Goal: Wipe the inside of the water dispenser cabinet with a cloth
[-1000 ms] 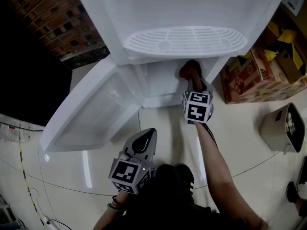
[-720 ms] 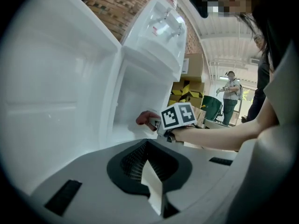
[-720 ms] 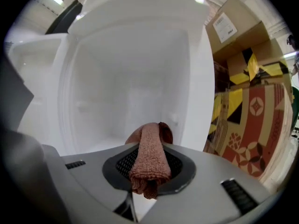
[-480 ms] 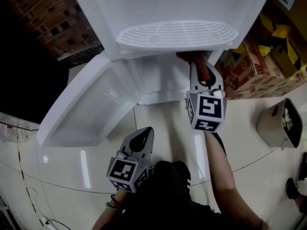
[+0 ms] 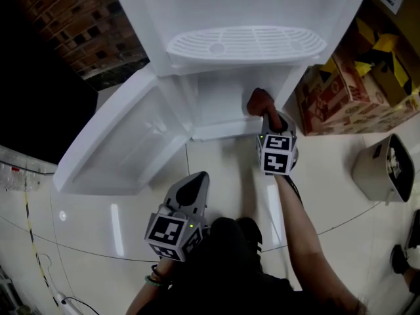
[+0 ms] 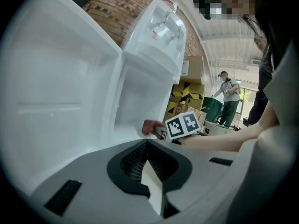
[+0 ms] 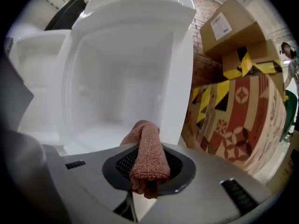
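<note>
Cloth first: the reddish-brown terry cloth is clamped in my right gripper, folded so that a rounded wad sticks out past the jaw tips. I read that as deliberate, since the soft bulge would meet the plastic before the hard jaws do. From the head view the wad sits at the mouth of the water dispenser cabinet, low and hard over to its right side, close to the right inner wall. Whether it is actually pressing on the wall or the cabinet floor I cannot tell; the right gripper view only shows the white interior opening out just ahead of it.

The cabinet door is swung wide to the left and lies well clear of the opening, so the right arm gets a straight reach in under the drip tray. Stacked cardboard boxes stand just beside the dispenser on the right, so the gripper angles in from the front rather than from that side.

My left gripper hangs low over the tiled floor, near my body and well apart from the cabinet. Its jaws are closed together with nothing between them, parked out of the way. My judgement is that the wiping is under way along the right side, with the back and left walls yet to be covered.
</note>
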A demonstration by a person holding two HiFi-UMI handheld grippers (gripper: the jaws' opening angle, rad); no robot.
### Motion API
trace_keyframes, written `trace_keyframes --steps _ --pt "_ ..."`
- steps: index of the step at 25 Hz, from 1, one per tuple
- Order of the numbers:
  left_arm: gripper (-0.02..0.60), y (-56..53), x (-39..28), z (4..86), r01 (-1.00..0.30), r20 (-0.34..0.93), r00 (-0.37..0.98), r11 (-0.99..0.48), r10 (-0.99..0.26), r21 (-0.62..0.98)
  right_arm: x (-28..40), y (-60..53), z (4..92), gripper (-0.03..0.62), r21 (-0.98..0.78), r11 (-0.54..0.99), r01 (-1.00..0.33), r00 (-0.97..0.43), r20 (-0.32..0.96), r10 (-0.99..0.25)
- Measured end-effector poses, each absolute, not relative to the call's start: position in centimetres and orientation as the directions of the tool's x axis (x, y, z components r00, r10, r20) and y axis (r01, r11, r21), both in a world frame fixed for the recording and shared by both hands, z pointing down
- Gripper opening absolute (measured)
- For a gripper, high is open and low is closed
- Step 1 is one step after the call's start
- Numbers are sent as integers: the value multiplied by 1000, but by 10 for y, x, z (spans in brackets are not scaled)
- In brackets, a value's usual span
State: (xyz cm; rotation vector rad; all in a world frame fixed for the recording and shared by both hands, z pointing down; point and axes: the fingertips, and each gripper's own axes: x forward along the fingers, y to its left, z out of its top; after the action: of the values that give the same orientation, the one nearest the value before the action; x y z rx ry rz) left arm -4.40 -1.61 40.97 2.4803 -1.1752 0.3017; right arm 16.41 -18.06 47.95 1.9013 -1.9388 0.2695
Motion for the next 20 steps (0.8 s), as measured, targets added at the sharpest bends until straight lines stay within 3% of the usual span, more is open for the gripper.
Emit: trace_keyframes --steps 6,20 --pt "-21 -15 -55 415 -802 358 598 -543 -717 250 167 -170 514 75 94 53 -994 1 496 -869" --pt "-21 -1 -48 395 -828 336 560 -516 -757 218 105 -52 417 75 -209 183 -961 -243 314 -918"
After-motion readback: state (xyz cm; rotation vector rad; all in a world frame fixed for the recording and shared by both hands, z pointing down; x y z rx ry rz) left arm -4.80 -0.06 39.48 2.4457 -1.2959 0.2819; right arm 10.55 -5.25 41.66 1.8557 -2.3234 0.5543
